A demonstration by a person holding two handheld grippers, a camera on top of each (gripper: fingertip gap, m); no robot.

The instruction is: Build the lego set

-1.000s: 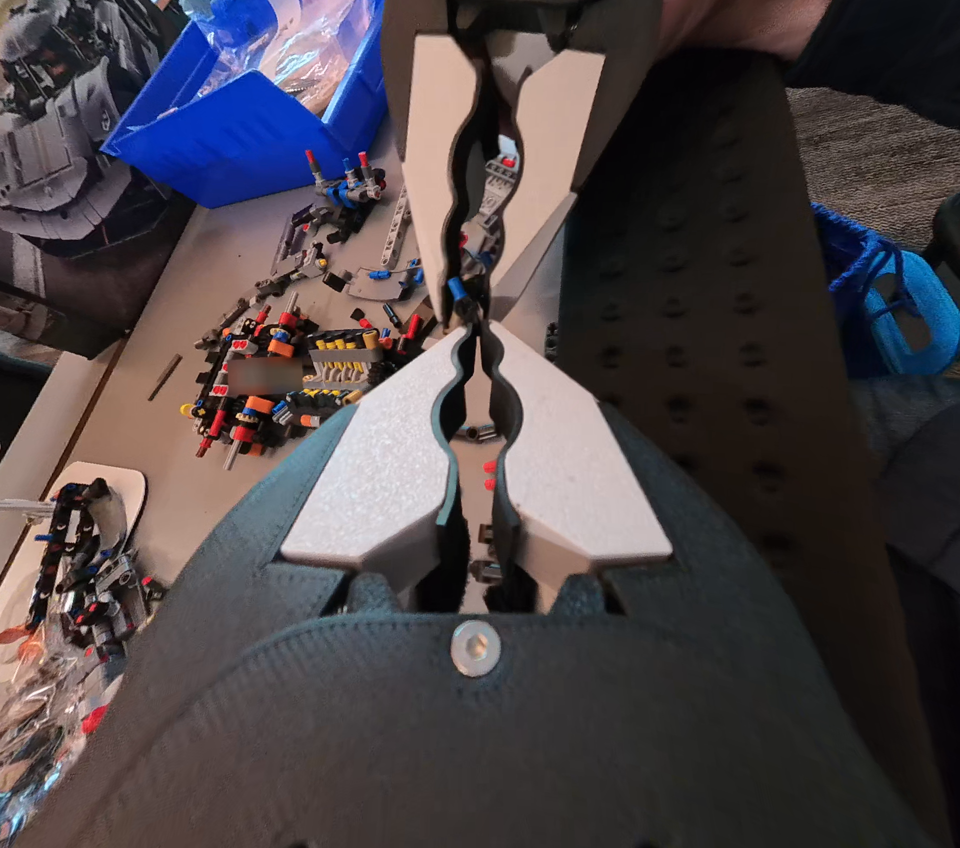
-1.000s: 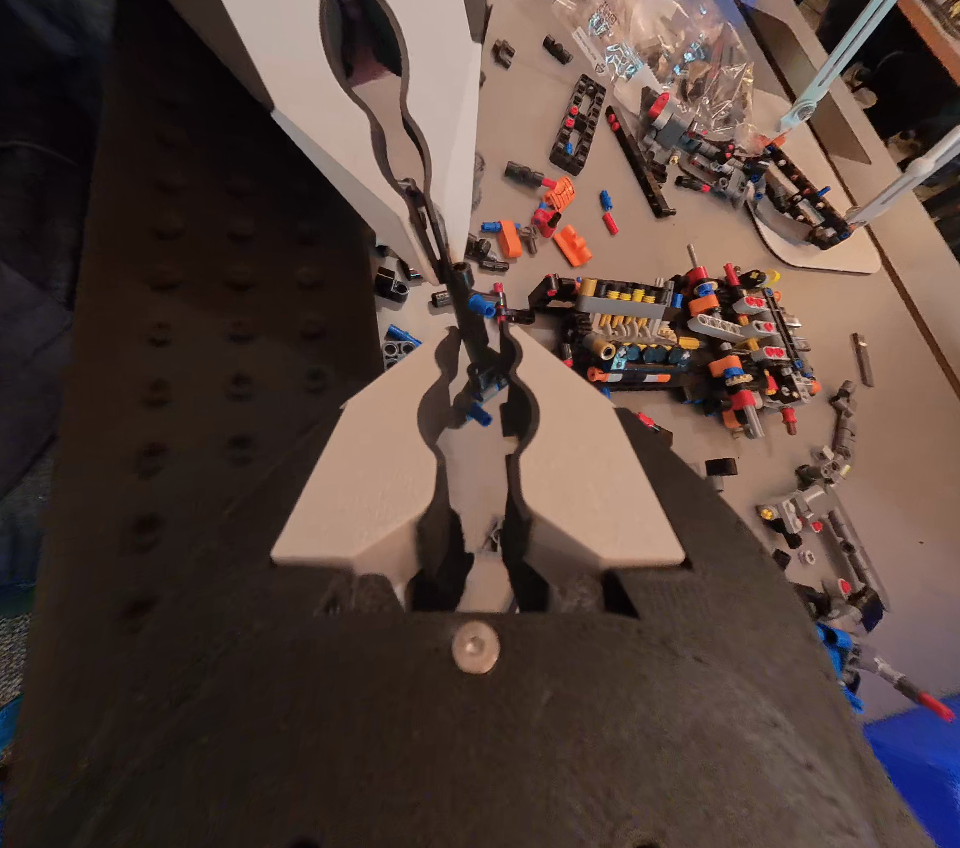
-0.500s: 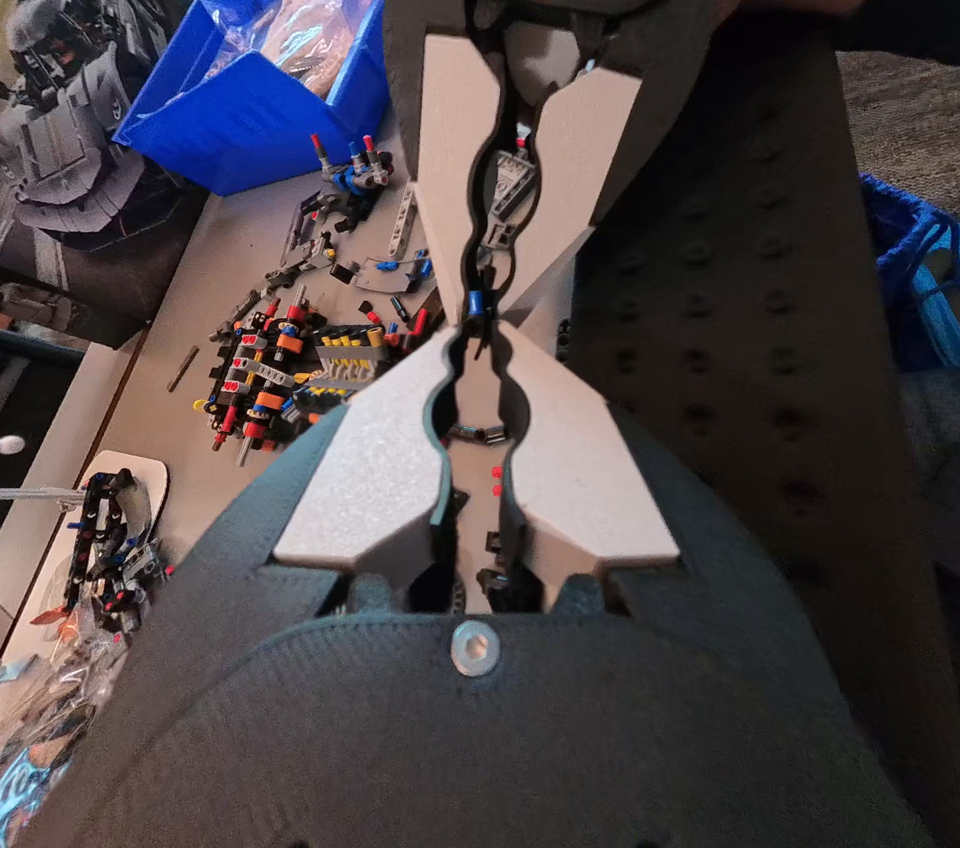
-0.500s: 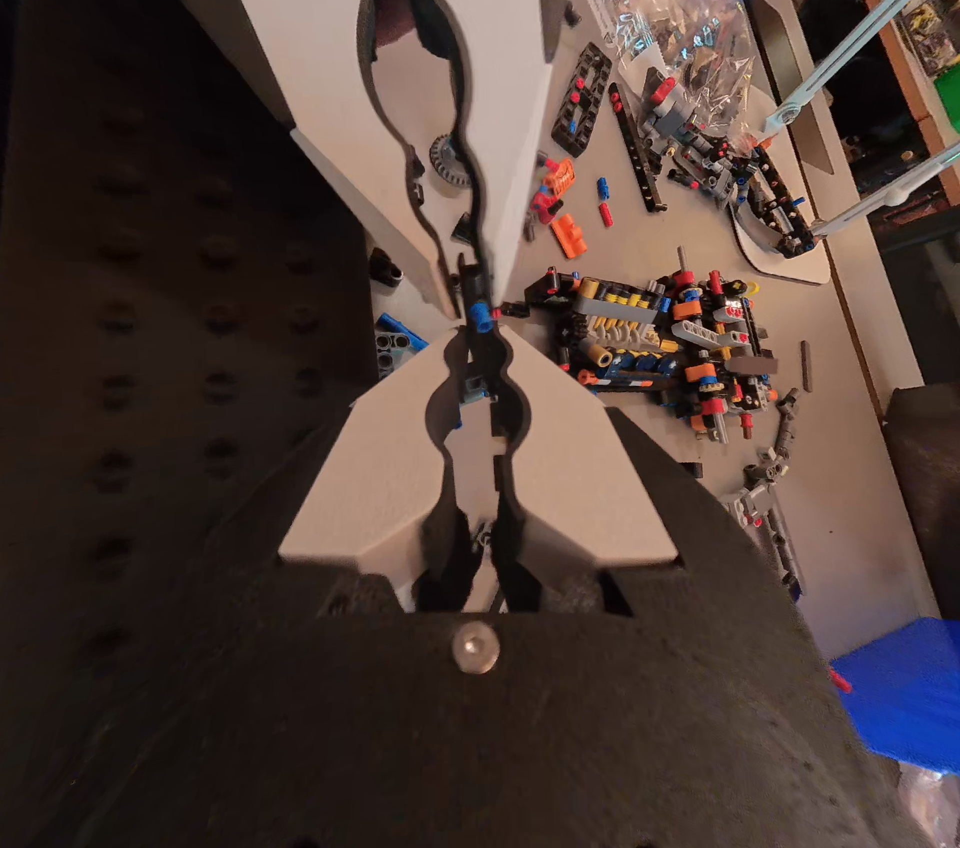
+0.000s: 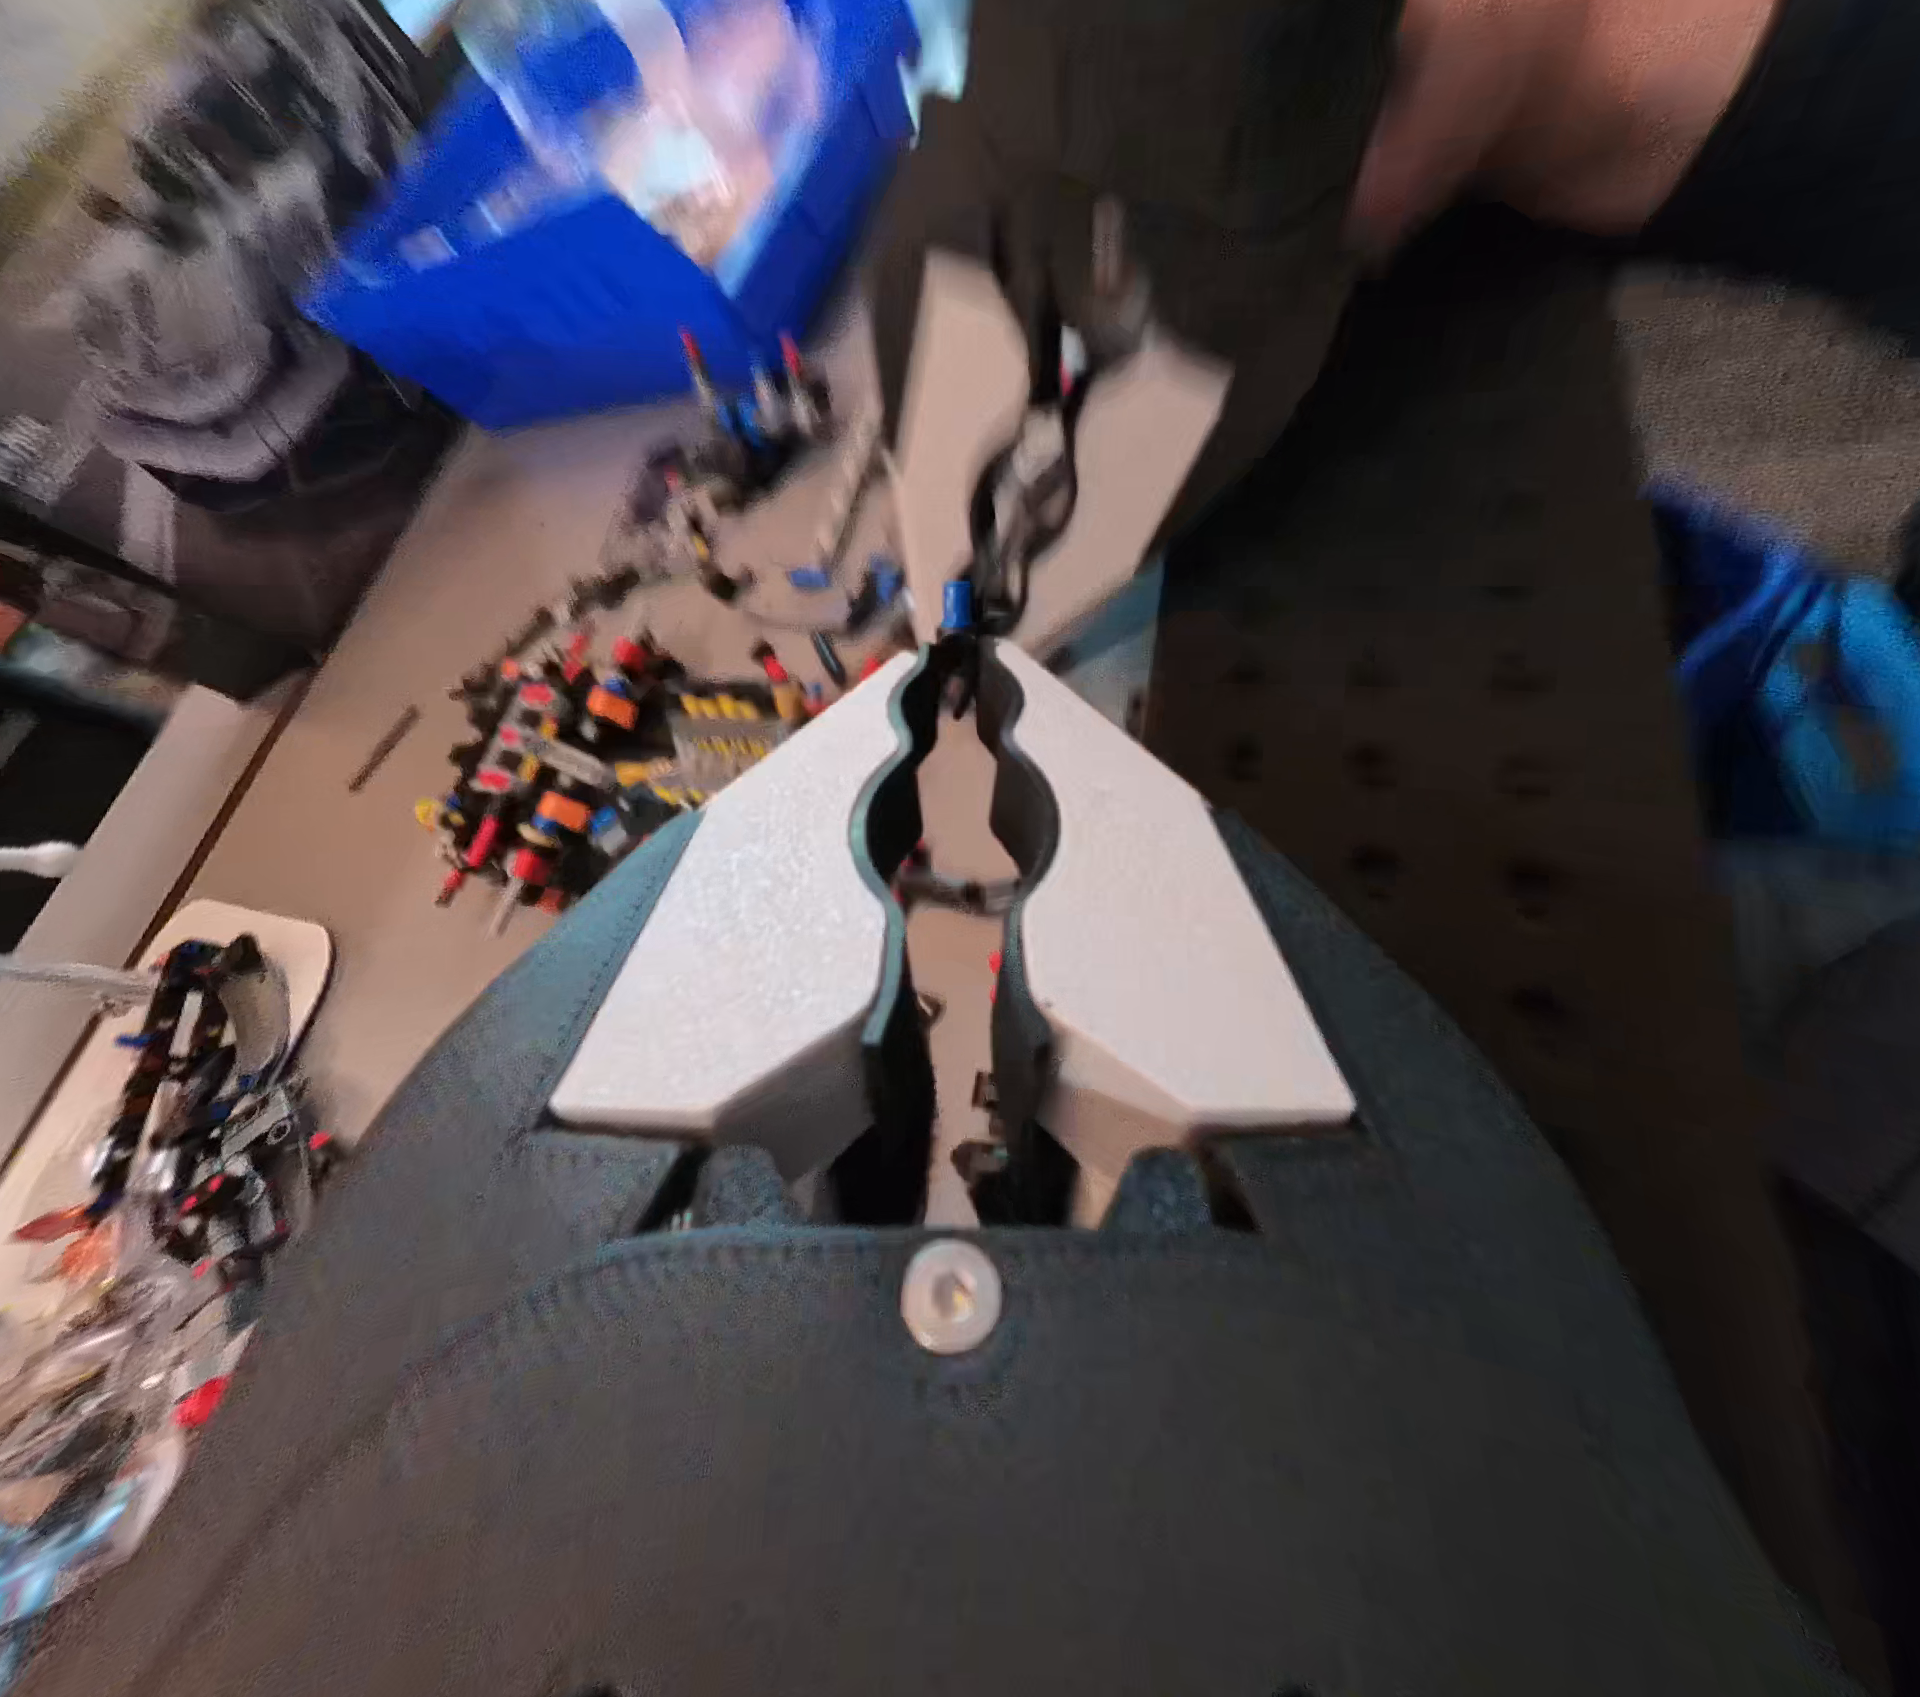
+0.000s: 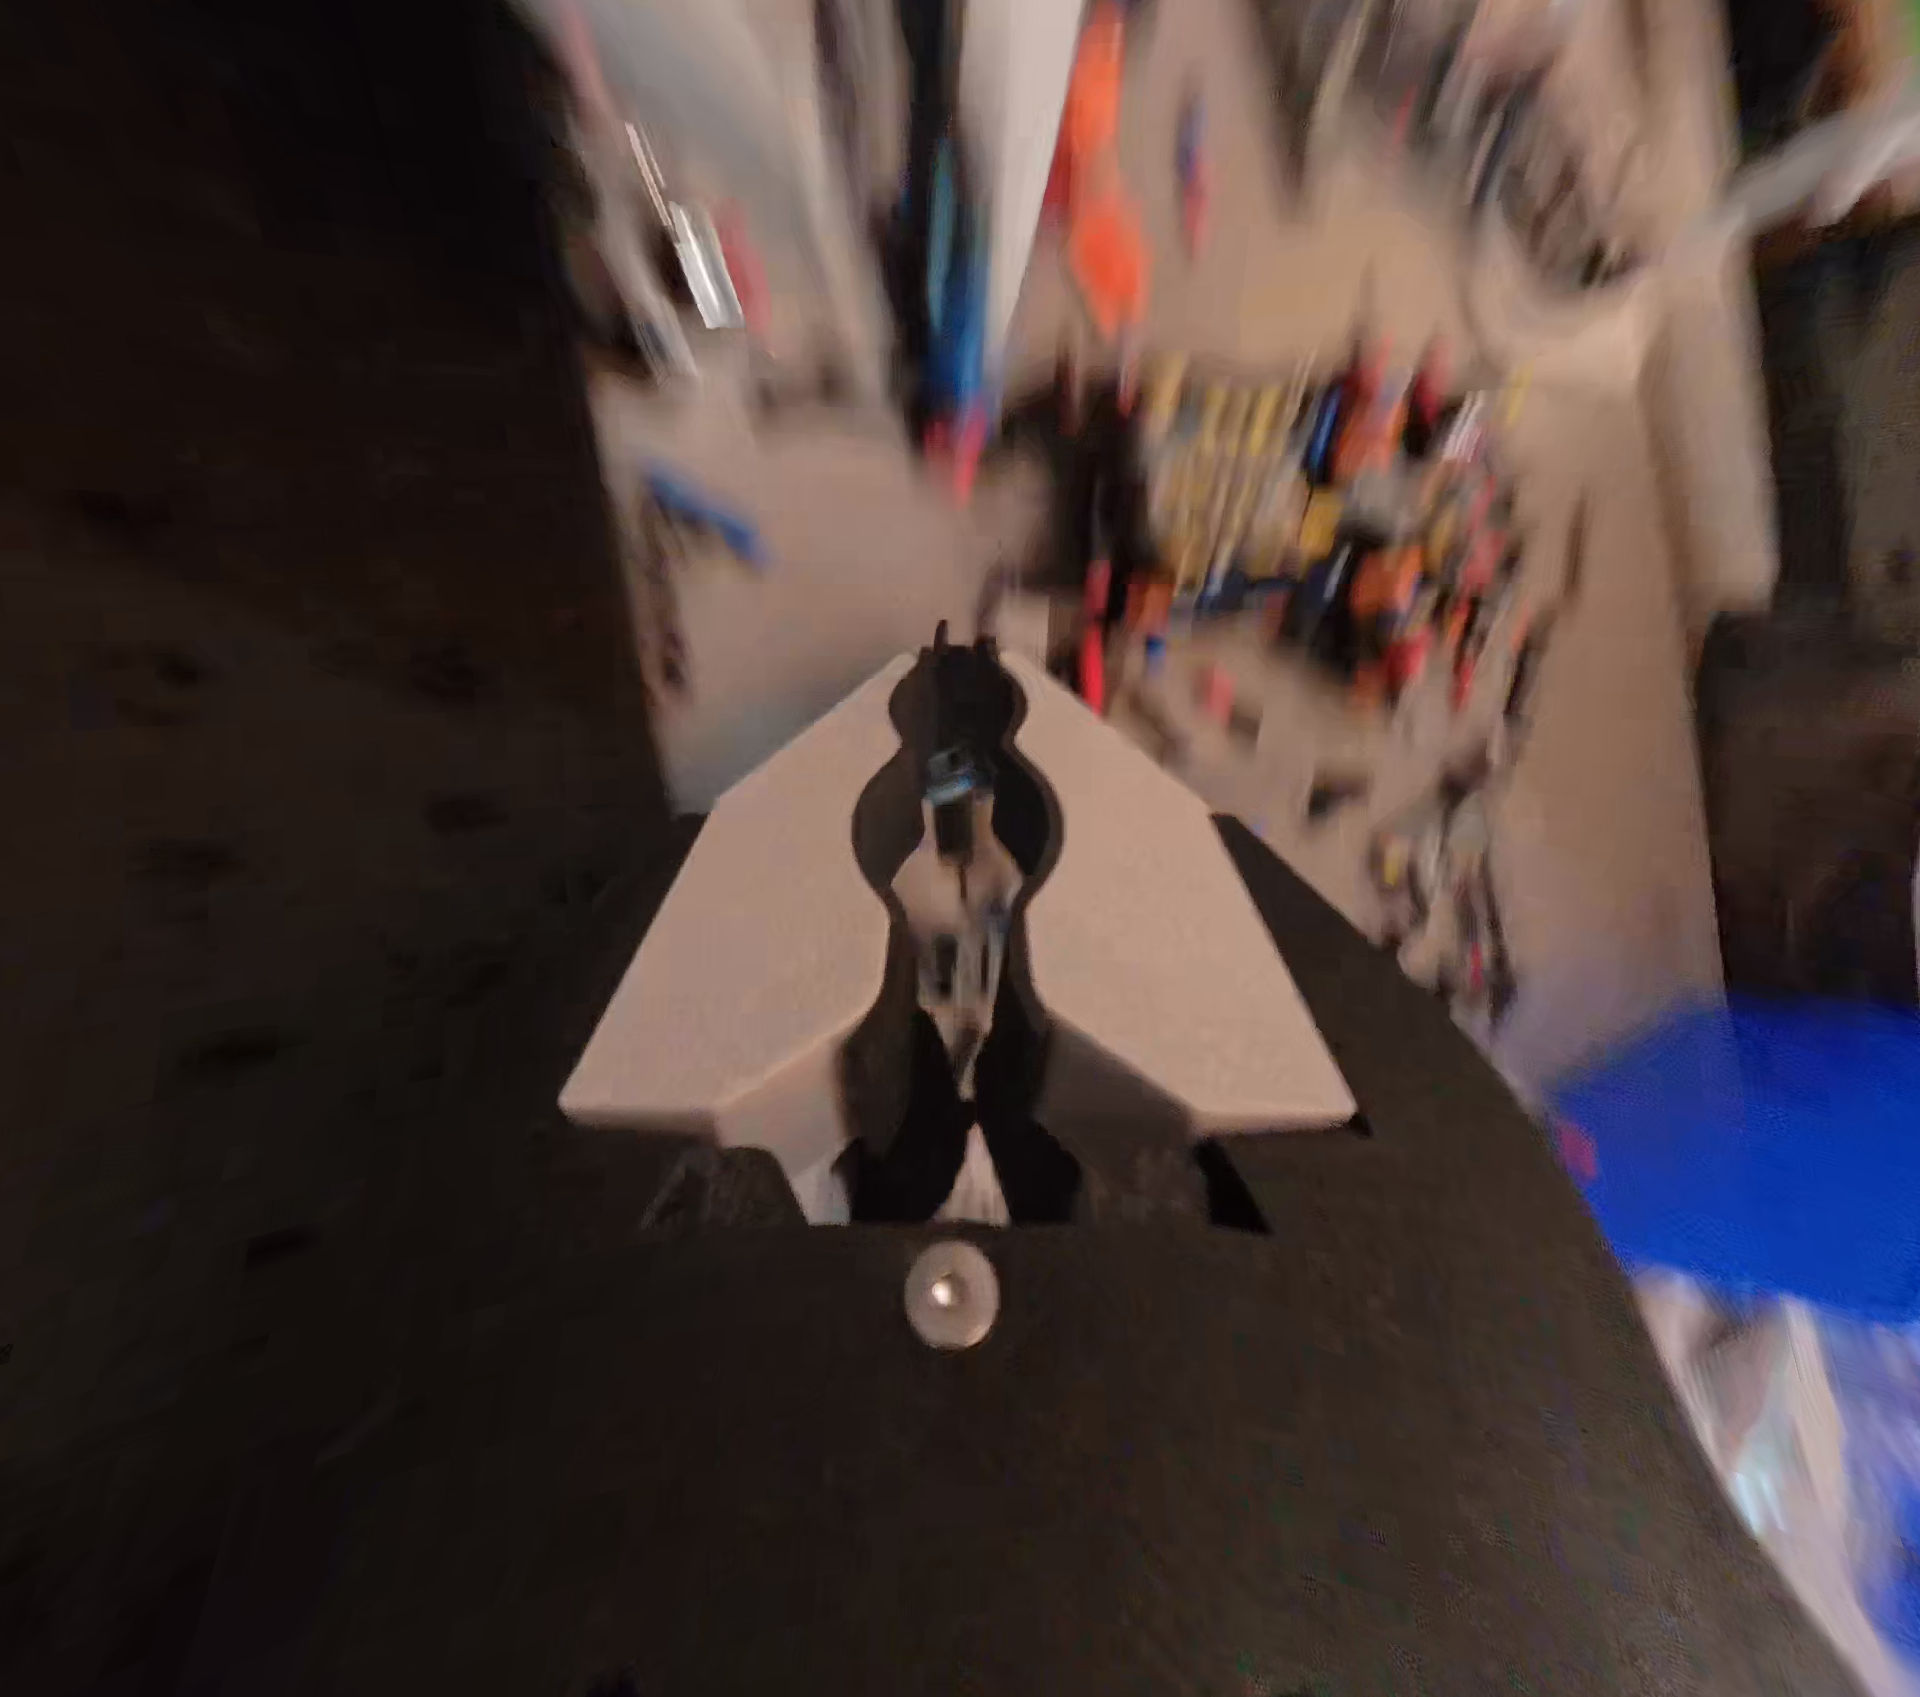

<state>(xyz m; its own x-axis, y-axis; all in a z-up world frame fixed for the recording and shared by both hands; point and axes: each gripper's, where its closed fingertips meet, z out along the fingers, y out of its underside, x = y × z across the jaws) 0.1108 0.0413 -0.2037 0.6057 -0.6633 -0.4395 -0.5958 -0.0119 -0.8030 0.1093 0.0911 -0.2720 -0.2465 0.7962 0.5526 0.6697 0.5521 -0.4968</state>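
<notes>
Both views are smeared by motion. My left gripper is shut on a thin black lego piece with a blue pin sticking out past its tips. My right gripper faces it tip to tip from above, a hand behind it. In the right wrist view my right gripper is shut on a black lego piece with a light-blue part. The left gripper shows there as a pale streak above, a little apart. The colourful partly built lego model lies on the grey table to the left.
A blue bin holding plastic bags stands at the table's far end and also shows in the right wrist view. A white board with a black lego assembly and bags of parts lie near left. Loose orange pieces lie beyond the model. My hands' fingertips stand some 7 cm from each other.
Both grippers stay shut and close together. The views now swing fast and blur. In the right wrist view the left gripper has drawn back, leaving a small gap between the tips.
</notes>
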